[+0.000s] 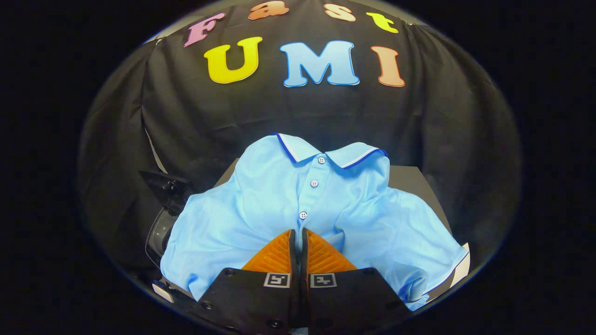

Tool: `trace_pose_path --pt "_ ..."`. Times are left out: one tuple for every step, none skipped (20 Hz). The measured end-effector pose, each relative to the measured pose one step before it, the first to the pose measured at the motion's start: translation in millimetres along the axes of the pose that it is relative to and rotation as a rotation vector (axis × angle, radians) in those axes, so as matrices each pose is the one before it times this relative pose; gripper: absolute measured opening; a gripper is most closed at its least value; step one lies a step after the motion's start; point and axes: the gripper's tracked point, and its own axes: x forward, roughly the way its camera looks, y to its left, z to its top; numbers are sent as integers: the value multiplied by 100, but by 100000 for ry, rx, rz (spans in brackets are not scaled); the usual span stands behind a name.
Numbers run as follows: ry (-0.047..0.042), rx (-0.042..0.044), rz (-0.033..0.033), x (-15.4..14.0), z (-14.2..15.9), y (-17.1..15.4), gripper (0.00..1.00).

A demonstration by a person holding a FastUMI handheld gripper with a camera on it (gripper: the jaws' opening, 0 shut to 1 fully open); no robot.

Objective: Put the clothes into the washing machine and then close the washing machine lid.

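Tongs pinched together on shirt

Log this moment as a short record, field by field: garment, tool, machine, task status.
garment: light blue polo shirt, collar with white and dark blue trim, three buttons showing, spread in loose folds
tool: tool with its fingers closed together at the shirt's front, just below the lowest button; whether cloth is pinched between them cannot be told
machine: dark part showing beside the shirt, probably the washing machine; lid state cannot be told
surface: dark board under the shirt
task status: shirt not yet in the machine
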Motion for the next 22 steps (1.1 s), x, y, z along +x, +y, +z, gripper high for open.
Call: trace_pose_path --pt "-1059 841 552 -142 -26 69 2" --pt "-463 446 920 -279 331 10 2" --pt "-1624 497 951 -362 440 121 2" --pt "-1332 280 789 -419 590 38 2" --pt "-2494 820 939 -468 703 30 1" --pt "-1915 685 1156 -531 922 75 1" --pt "-1957 597 861 -465 803 136 1" --pt "-1897 446 850 -481 909 175 2" --pt "-2103 7 620 -386 733 135 1" --pt "-95 -529 -19 -168 432 11 1" --pt "-762 -455 -257 93 -68 -13 1" --pt "2898 -1181 -2913 460 -568 -648 1" --pt "2632 -194 -1728 194 -719 -583 2" --pt "3150 1315 -350 1110 -792 12 2" --pt "2761 295 -1806 302 -1506 -122 21" --pt "2477 -2451 -3701 227 -225 -589 41" --pt "1662 -3191 -1258 719 -1489 -15 60" --pt "1486 -2119 205 184 -500 428 79" --pt "2948 -1887 -350 577 -1032 645 99" --pt "-3276 946 -1749 -460 707 -39 99" --pt "3135 1099 -393 77 -440 -21 98" --pt "-763 222 571 108 274 107 98"
